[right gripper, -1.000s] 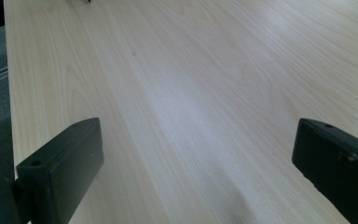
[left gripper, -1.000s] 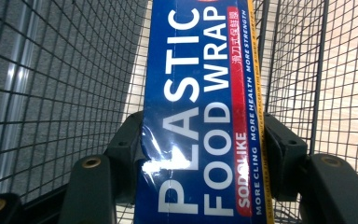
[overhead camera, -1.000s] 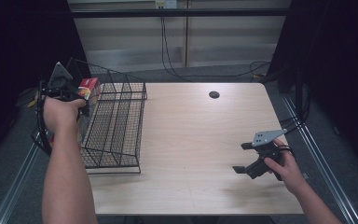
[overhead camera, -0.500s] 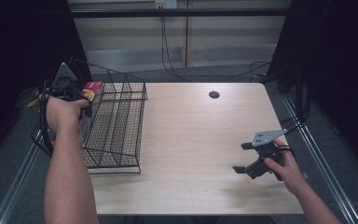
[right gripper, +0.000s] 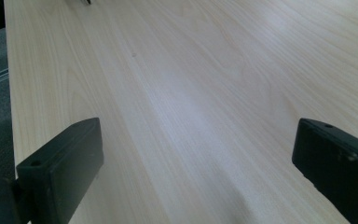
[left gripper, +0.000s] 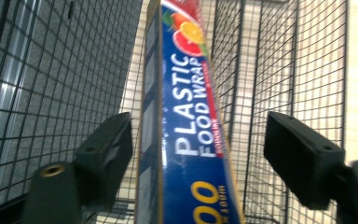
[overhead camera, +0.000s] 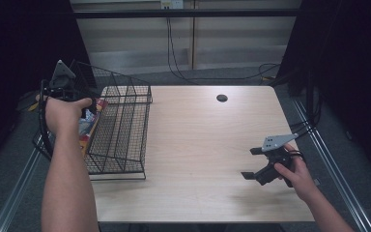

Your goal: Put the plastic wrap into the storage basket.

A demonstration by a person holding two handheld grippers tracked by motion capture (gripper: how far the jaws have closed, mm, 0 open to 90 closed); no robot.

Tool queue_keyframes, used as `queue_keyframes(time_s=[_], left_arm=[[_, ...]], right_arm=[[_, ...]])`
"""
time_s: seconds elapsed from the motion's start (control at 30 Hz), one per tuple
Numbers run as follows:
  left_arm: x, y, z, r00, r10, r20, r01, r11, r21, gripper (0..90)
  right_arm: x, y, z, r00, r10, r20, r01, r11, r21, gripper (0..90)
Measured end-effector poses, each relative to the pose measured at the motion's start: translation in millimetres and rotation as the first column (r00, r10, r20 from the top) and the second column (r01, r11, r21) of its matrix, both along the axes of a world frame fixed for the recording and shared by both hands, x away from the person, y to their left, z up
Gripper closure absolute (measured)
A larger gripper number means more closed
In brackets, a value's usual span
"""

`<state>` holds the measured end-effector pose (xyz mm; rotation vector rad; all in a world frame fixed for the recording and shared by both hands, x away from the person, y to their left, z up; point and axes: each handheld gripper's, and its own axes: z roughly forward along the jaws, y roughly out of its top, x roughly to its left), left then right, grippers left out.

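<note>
With released fingers, the left gripper (left gripper: 198,154) straddles the plastic wrap box (left gripper: 189,121) in the wire basket (overhead camera: 121,130), seemingly needing to close next, while the right gripper (overhead camera: 258,166) idles released over the desk (overhead camera: 203,145).

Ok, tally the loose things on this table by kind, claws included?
Wire basket: 1
Box of plastic food wrap: 1, in the basket
Handheld claw: 2, left claw and right claw, both open
Total: 4
</note>
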<state>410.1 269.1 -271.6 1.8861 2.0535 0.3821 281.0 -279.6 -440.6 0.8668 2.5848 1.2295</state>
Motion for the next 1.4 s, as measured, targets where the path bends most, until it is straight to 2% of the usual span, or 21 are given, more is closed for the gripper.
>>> queue_keyframes(time_s=[0.07, 0.13, 0.27, 0.3, 0.47, 0.83, 1.07, 1.2, 1.4], left_arm=[[0.8, -3.3, 3.6, 0.9997, -0.006, 0.025, 0.006, 1.0000, 0.000, 18.9], [1.5, -7.7, 6.0, 0.9992, -0.020, 0.034, 0.020, 0.9996, -0.020, 16.2], [3.6, -20.0, 7.0, 0.9969, -0.058, 0.053, 0.060, 0.9977, -0.033, 12.3], [4.6, -26.5, 6.7, 0.9947, -0.084, 0.061, 0.086, 0.9957, -0.035, 12.2], [6.9, -43.0, 5.8, 0.9881, -0.132, 0.079, 0.137, 0.9889, -0.058, 11.1], [7.1, -64.0, 0.5, 0.9735, -0.209, 0.092, 0.217, 0.9718, -0.091, 9.0], [7.0, -75.7, -8.2, 0.9651, -0.244, 0.094, 0.254, 0.9605, -0.113, 8.6], [7.5, -84.9, -15.1, 0.9561, -0.279, 0.091, 0.289, 0.9484, -0.131, 8.5], [8.7, -96.9, -20.2, 0.9458, -0.311, 0.093, 0.322, 0.9359, -0.143, 8.2]], right_arm=[[0.3, -0.5, 0.1, 1.0000, -0.002, -0.003, 0.002, 1.000, 0.001, 1.8], [0.5, -0.6, 0.0, 1.0000, -0.002, -0.003, 0.002, 1.000, 0.002, 1.8], [0.3, -0.2, -0.1, 1.0000, 0.000, -0.001, 0.000, 1.000, 0.000, 1.8], [0.1, -0.2, 0.0, 1.0000, -0.001, -0.002, 0.001, 1.000, 0.000, 1.8], [0.4, -0.6, -0.7, 1.0000, 0.002, -0.005, -0.002, 1.000, 0.000, 1.8], [0.1, -0.7, -0.5, 1.0000, 0.001, -0.009, -0.001, 1.000, 0.002, 1.8], [-0.4, -0.4, -0.2, 1.0000, -0.007, -0.001, 0.007, 1.000, -0.002, 1.8], [-0.4, -0.5, -0.2, 1.0000, -0.006, -0.001, 0.006, 1.000, -0.003, 1.7], [-0.4, -0.6, -0.9, 1.0000, -0.007, -0.006, 0.007, 1.000, -0.003, 1.8]])
